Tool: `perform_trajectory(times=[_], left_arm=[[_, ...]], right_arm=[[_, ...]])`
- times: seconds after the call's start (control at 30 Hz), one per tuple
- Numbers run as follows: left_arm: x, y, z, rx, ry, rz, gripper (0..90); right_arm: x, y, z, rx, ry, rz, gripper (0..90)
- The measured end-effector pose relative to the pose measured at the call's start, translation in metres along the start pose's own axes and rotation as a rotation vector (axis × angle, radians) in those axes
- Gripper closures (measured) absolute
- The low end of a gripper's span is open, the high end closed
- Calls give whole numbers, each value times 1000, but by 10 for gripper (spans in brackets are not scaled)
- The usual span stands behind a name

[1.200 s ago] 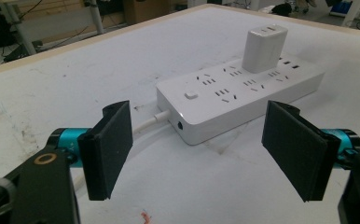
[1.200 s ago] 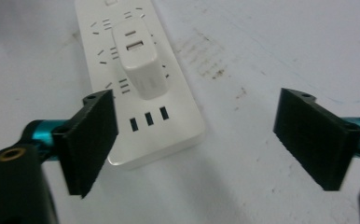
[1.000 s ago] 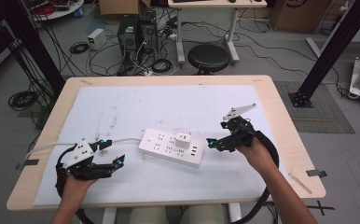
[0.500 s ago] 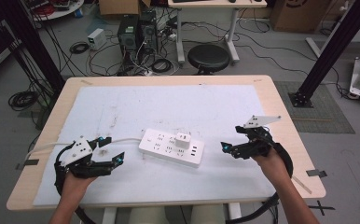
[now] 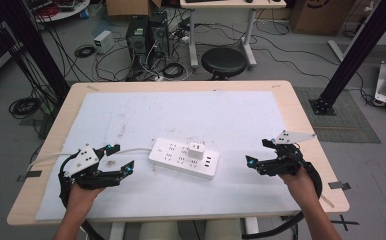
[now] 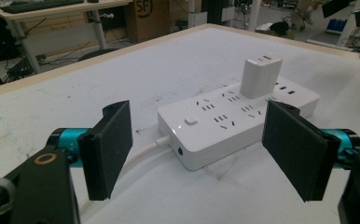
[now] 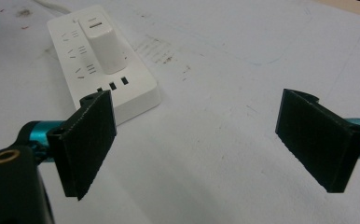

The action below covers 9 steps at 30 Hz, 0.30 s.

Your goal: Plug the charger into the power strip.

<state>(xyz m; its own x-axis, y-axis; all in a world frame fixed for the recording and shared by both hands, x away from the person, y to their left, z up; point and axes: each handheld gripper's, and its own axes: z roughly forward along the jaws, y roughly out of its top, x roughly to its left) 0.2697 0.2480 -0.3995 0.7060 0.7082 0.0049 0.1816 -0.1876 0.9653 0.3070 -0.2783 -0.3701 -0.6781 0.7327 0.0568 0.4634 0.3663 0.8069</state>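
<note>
A white power strip [image 5: 183, 159] lies near the middle of the white mat, with a white charger block [image 5: 196, 151] plugged into its top. Its white cable [image 5: 131, 150] runs off to the left. My left gripper [image 5: 121, 159] rests on the mat just left of the strip, open, its jaws pointing at the strip's cable end [image 6: 178, 149]; the left gripper [image 6: 201, 149] has nothing between its pads. My right gripper [image 5: 257, 152] is open to the right of the strip, a short gap away. In the right gripper view, the right gripper [image 7: 206, 140] frames bare mat, with the strip [image 7: 122, 79] and charger [image 7: 104, 44] at upper left.
The white mat [image 5: 206, 115] covers a wooden table [image 5: 301, 115] whose edges show all round. A black stool [image 5: 223, 61] stands beyond the far edge. A black frame post [image 5: 351, 55] rises at the right. Cables and computer boxes lie on the floor behind.
My right gripper has moved rightward and a little toward the near edge, away from the power strip. The left gripper and the strip have stayed put.
</note>
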Motion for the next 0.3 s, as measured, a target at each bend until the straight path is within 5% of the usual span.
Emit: perform_trajectory(times=[0.3], left_arm=[[2, -2, -2, 0, 10, -6, 246]], right_arm=[[0, -5, 0, -4, -4, 14, 125]])
